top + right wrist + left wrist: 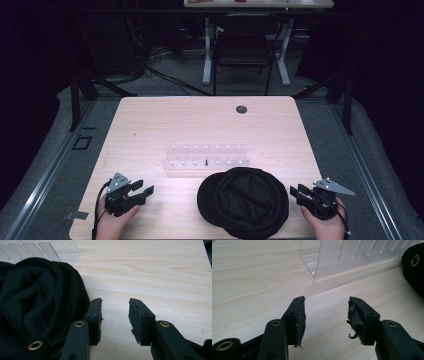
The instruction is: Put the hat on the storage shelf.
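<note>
A round black cloth bag (pixel 243 202) with brass eyelets lies crumpled on the wooden table (pixel 150 120) near its front edge. Behind it stands a clear acrylic rack (pixel 206 155) with two rows of slots. My left gripper (pixel 145 192) rests at the front left, held by a hand, open and empty; its jaws (pixel 325 315) stand apart over bare wood, the rack (pixel 352 255) ahead. My right gripper (pixel 295 191) sits at the front right, open, just beside the bag's right edge (pixel 37 305). Nothing lies between its jaws (pixel 115 315).
A small dark round hole (pixel 241 109) marks the table's far side. Beyond the table stand a black chair (pixel 243 45) and a white desk frame (pixel 207 50). Black stand legs (pixel 80 90) flank the table on both sides.
</note>
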A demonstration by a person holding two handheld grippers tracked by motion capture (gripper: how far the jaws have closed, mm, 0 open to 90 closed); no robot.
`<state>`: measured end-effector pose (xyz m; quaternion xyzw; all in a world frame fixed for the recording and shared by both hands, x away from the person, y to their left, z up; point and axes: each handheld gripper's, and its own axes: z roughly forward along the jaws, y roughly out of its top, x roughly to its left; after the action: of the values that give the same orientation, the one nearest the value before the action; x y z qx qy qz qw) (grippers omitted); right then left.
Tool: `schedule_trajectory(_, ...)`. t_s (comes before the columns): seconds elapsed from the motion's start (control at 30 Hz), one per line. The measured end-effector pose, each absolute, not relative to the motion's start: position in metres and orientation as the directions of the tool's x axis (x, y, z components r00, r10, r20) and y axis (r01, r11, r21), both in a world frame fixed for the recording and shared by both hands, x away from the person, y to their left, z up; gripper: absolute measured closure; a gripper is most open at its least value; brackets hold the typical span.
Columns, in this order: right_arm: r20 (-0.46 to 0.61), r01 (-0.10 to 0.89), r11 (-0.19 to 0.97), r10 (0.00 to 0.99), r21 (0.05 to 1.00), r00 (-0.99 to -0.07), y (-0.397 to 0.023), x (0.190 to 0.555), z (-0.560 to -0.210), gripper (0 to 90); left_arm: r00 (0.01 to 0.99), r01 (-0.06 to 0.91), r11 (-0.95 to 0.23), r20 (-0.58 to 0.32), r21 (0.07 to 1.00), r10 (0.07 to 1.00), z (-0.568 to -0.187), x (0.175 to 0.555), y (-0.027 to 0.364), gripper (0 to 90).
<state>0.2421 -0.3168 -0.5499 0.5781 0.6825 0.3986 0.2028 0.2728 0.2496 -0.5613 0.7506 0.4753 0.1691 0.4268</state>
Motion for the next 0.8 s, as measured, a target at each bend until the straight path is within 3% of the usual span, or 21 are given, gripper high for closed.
schedule_trajectory(0.37,0.219,0.707,0.0,0.951,0.707,-0.219,-0.315,0.243,-0.542,59.5,0.496,0.564,-0.177,-0.159,0.807,0.853,-0.56,0.27,0.247,47.6)
schedule_trajectory(0.8,0.266,0.819,0.036,0.937,0.573,-0.227,-0.314,0.263,-0.502,70.5,0.512,0.561,-0.199,-0.148,0.804,0.846,-0.56,0.27,0.244,47.6)
